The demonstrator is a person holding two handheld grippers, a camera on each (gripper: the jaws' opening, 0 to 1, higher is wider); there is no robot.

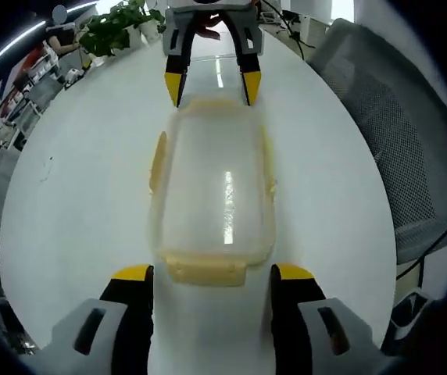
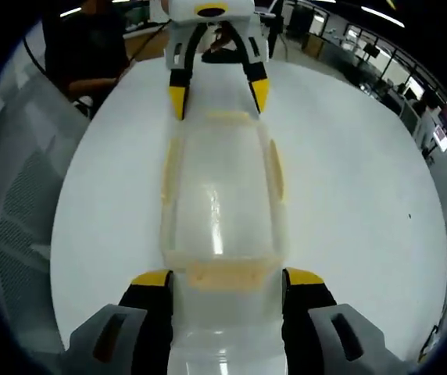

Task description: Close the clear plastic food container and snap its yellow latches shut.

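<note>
So in the left gripper view, the left gripper (image 1: 212, 273) has its jaws spread wide, one on each side of the near end latch (image 1: 206, 271) of the clear plastic container (image 1: 212, 191). They sit just beside that yellow latch, and contact is too close to call. Looks like it's parked there to press the end flap down.

The container lies flat near the middle of the round white table (image 1: 83, 203), lid on, so closing seems done and the latches are what's left. The side latches (image 1: 158, 162) appear flared out, probably unsnapped.

At the far end, the right gripper (image 1: 212, 87) faces back, jaws also wide, tips just at the far end latch (image 1: 217, 102). The right gripper view mirrors that. One gripper per end likely keeps the box from sliding while pressing. A mesh chair (image 1: 395, 148) sits beyond the table edge.
</note>
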